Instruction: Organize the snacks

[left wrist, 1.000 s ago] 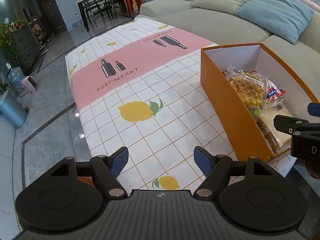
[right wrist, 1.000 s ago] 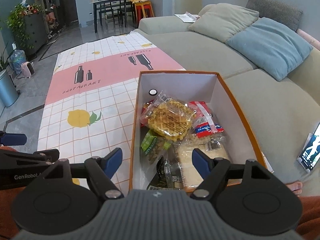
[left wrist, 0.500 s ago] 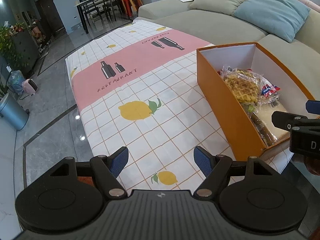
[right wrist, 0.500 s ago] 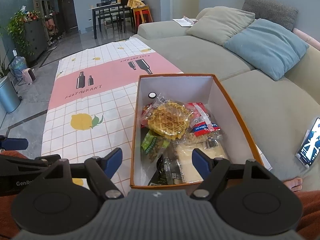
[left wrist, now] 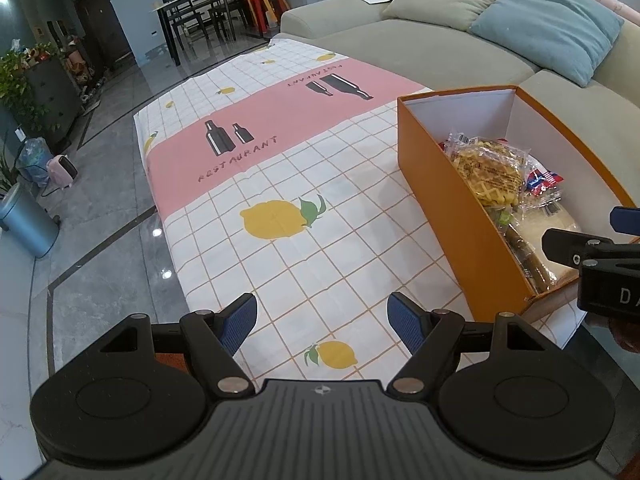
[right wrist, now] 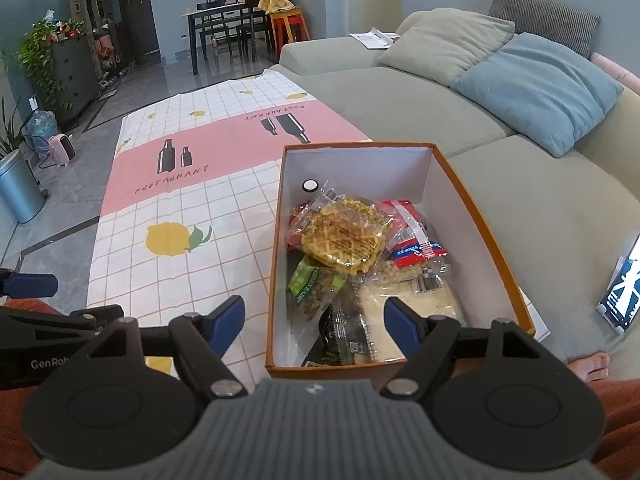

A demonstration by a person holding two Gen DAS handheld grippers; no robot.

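Big grey sofa (right wrist: 400, 92) runs along the right, with a lemon-print tablecloth (left wrist: 280, 184) spread right next to it. An orange box (right wrist: 484, 232) sits on the cloth's sofa-side edge, snacks piled inside with a waffle pack (right wrist: 344, 236) on top. Left gripper (left wrist: 322, 322) hangs over bare cloth, right gripper (right wrist: 314, 322) over the box's near end; both have fingers spread wide, nothing pinched.

- One orange box (right wrist: 484, 216)
- One waffle packet (right wrist: 344, 236)
- One green snack packet (right wrist: 312, 286)
- Three sofa cushions
- One phone (right wrist: 624, 292)
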